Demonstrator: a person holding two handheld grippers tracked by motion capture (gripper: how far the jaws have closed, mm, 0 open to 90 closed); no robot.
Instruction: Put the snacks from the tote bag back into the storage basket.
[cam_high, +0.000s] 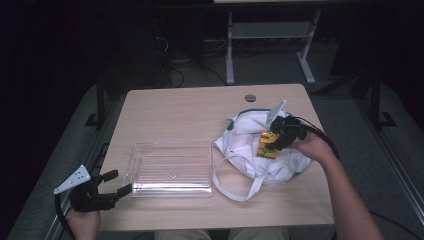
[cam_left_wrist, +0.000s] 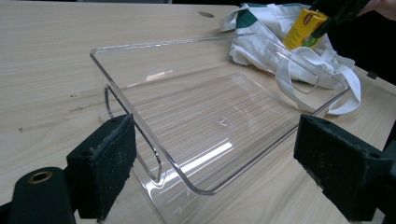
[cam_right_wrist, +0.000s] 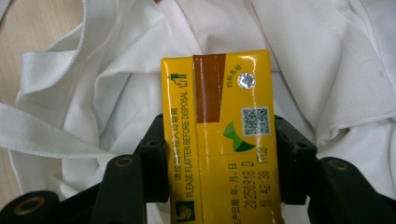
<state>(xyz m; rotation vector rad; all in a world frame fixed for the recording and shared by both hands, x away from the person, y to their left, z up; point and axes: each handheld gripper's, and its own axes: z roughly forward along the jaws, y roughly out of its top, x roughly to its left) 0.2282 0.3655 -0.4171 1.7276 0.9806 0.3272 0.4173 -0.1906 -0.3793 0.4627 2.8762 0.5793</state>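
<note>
Above white bag (cam_high: 250, 145), right hand-held gripper (cam_high: 276, 141) clamps yellow carton (cam_high: 267, 145)

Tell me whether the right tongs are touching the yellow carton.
Touching. The right gripper view shows the right tongs with one black jaw pressed against each long side of the yellow carton, no gap, above the white bag.

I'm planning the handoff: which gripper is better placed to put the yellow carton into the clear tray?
Right: the right gripper already clamps the yellow carton above the white bag. The left gripper sits open beside the clear tray.

Dim, dark surroundings; overhead light glares off the clear tray (cam_left_wrist: 196, 154); close views stay sharp.
</note>
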